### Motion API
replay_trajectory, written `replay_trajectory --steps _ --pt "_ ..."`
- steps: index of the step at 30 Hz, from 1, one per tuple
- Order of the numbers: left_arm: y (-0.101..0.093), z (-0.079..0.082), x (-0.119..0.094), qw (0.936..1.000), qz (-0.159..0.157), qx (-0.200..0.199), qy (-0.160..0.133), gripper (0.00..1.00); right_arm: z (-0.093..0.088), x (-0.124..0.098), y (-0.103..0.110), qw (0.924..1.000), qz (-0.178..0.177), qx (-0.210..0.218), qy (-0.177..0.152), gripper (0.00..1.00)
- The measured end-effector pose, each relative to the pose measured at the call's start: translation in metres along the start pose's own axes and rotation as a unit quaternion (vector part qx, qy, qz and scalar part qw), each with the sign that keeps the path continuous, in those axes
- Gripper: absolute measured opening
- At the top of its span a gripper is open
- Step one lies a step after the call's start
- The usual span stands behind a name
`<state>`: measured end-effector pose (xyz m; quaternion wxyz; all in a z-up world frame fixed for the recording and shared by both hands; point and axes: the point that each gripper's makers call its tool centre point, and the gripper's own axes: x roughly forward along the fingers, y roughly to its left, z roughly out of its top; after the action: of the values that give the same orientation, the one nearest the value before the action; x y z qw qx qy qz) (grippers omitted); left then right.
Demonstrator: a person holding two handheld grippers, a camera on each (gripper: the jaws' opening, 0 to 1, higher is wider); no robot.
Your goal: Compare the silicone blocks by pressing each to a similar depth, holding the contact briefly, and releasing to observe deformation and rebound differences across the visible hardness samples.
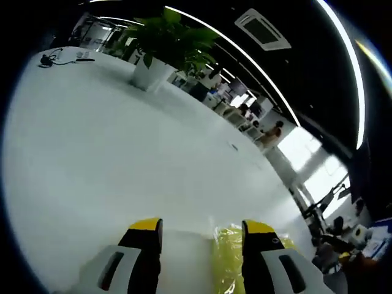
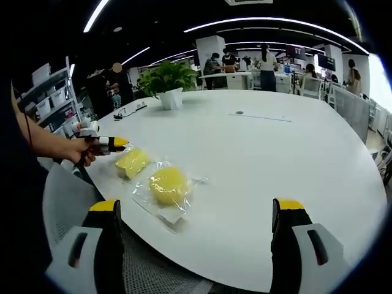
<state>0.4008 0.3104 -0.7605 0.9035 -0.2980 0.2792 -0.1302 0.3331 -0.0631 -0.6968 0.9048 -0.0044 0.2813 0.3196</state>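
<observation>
Two yellow silicone blocks lie in clear plastic bags near the table's edge: a squarish one (image 2: 133, 162) and a rounder one (image 2: 168, 184) beside it. In the left gripper view, a bagged yellow block (image 1: 225, 257) shows low down, just inside the right jaw. My left gripper (image 1: 202, 229) is open, its yellow-tipped jaws wide apart over the white table (image 1: 122, 153). In the right gripper view a hand holds the left gripper (image 2: 118, 143) just beyond the squarish block. My right gripper (image 2: 196, 208) is open and holds nothing, hanging back from the blocks at the table's edge.
A potted plant (image 2: 168, 79) in a white pot stands far across the round white table (image 2: 275, 159); it is also seen as the plant (image 1: 162, 43). A grey mesh chair (image 2: 61, 208) sits below the table edge. Cables (image 1: 52, 59) lie far off. People and desks fill the background.
</observation>
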Motion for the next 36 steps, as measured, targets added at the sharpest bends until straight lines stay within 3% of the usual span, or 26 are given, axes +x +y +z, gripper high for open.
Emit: replay_trajectory --steps 3,5,8,11,15,21,25,27,32,36 --pt "-0.010 0.007 -0.008 0.9989 -0.015 0.045 0.003 0.69 0.000 0.002 -0.001 1.0000 -0.001 0.002 0.001 0.96" --pt "-0.016 0.010 -0.014 0.9949 -0.022 0.097 0.018 0.75 0.001 0.003 -0.001 1.0000 -0.001 0.003 0.001 0.96" --pt "-0.026 0.011 -0.020 0.9905 -0.034 0.130 0.029 0.84 0.002 0.004 -0.003 1.0000 -0.001 0.003 -0.001 0.96" --pt "-0.033 0.012 -0.028 0.9827 -0.041 0.176 0.043 0.94 0.004 0.005 -0.003 1.0000 0.001 0.001 -0.002 0.96" --pt "-0.037 0.008 -0.044 0.9723 -0.049 0.221 0.058 0.97 0.002 0.007 -0.004 1.0000 0.003 -0.004 0.002 0.96" --pt "-0.038 0.005 -0.070 0.9649 -0.058 0.246 0.071 1.00 0.002 0.010 -0.003 0.9999 0.005 -0.007 0.006 0.96" --pt "-0.058 -0.003 -0.082 0.9597 -0.096 0.251 0.082 1.00 0.004 0.014 -0.001 0.9999 0.010 -0.005 0.003 0.96" --pt "-0.061 -0.006 -0.083 0.9550 -0.090 0.267 0.092 1.00 0.001 0.017 0.001 0.9999 0.014 -0.004 0.008 0.96" --pt "-0.068 0.004 -0.086 0.9632 -0.086 0.244 0.072 1.00 0.003 0.019 0.002 0.9999 0.014 -0.004 0.005 0.96" --pt "-0.065 0.006 -0.086 0.9630 -0.083 0.247 0.070 1.00 0.003 0.019 0.002 0.9999 0.014 -0.004 0.005 0.96"
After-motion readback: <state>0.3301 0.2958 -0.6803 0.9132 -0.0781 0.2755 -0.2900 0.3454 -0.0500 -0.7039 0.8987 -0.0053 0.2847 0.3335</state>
